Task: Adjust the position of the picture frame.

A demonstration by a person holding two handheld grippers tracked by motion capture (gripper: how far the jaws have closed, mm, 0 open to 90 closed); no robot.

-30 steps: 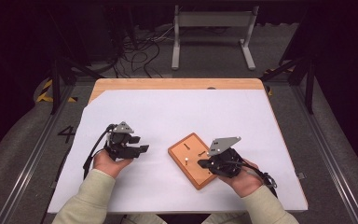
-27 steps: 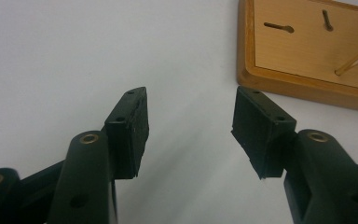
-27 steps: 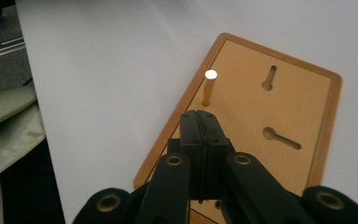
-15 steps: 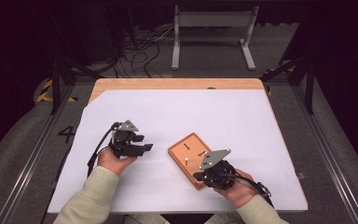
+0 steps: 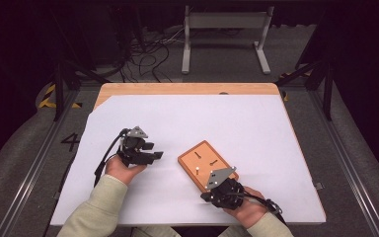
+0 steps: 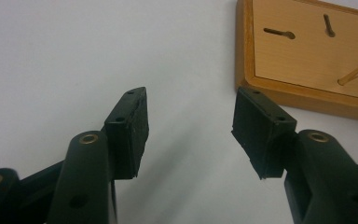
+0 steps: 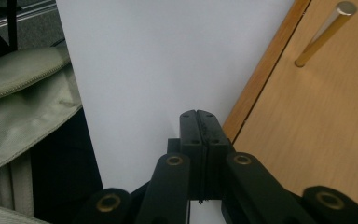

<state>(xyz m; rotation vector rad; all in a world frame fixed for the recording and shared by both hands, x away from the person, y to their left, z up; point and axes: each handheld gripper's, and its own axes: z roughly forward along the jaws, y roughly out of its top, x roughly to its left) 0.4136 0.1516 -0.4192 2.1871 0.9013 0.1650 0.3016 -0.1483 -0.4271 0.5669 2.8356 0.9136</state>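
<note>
wooden board (image 5: 203, 160) long axis diagonal on table, right claw (image 5: 208, 196) clenched empty at its near end, left claw (image 5: 154, 150) released.

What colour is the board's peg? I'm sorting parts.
Brass-gold, the peg on the board; clearest in the right gripper view.

Bright, even light falls on the white counter (image 5: 237, 123); the surroundings stay dark, shadows are soft, and close-ups blur slightly.
</note>
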